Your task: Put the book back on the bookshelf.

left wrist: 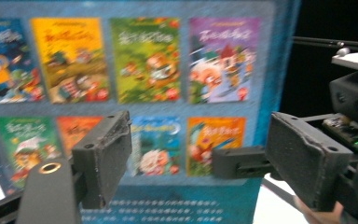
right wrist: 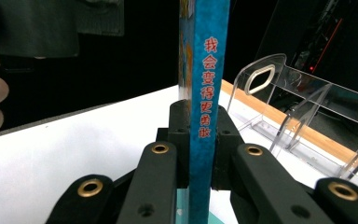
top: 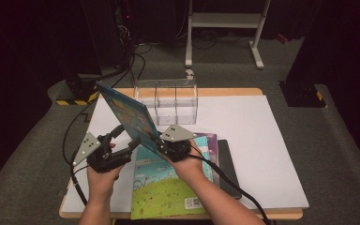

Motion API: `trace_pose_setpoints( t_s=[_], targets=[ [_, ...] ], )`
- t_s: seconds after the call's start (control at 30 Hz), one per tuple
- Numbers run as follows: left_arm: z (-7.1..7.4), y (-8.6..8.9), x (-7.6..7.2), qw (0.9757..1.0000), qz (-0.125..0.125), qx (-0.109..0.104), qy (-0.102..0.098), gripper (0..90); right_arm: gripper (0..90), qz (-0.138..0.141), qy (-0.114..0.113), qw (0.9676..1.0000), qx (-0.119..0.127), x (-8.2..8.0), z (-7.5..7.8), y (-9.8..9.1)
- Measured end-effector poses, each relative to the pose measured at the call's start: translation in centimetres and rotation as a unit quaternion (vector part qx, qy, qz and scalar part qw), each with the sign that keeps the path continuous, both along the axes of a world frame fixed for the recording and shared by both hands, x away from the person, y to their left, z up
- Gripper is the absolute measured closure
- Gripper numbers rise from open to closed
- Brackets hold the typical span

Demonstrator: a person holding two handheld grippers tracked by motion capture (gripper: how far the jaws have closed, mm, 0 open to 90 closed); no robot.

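**Blue picture book held upright by the right hand-held gripper**

In the high view, the right hand-held gripper [top: 161,146] is clenched on the lower edge of a blue picture book [top: 130,116], which stands tilted above the bench [top: 262,140], its top corner pointing toward 11 o'clock. In the right gripper view the book's spine [right wrist: 207,93], bearing red characters, rises vertically between the two black jaws, which press on it from both sides. The left hand-held gripper [top: 122,143] lies at 9 o'clock of the right one; its jaws stand released and apart, with the book's back cover [left wrist: 144,93], printed with small cover pictures, facing them. Whether a pad touches the cover is hard to tell, as that view is blurred. Under the hands lie a green-covered book [top: 161,190] and, at 3 o'clock of it, a dark book [top: 228,164]. A clear plastic divider rack [top: 168,99] stands at 12 o'clock, near the bench's far edge.
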State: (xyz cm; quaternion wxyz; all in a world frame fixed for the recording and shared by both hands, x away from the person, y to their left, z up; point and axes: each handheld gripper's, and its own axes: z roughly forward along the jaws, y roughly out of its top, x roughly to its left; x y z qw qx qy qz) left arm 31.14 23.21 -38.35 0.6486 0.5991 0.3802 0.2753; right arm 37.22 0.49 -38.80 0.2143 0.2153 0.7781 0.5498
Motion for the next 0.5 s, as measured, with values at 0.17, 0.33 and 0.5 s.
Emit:
trace_pose_setpoints(
  t_s=[0.17,0.33,0.5],
  targets=[
    [0.3,-0.5,-0.2,1.0,0.003,0.001,0.002,19.1,80.0,0.009,-0.001,1.0,-0.003,-0.4,-0.1,0.9],
    [0.5,-0.7,-0.6,0.9999,0.009,-0.004,-0.003,15.5,78.2,0.023,-0.007,0.9997,-0.006,-1.2,-0.5,1.6],
    [0.6,-0.8,-0.7,0.9999,0.016,-0.004,-0.004,15.5,76.9,0.023,-0.013,0.9996,-0.013,-1.8,-0.7,1.9]
  ],
)
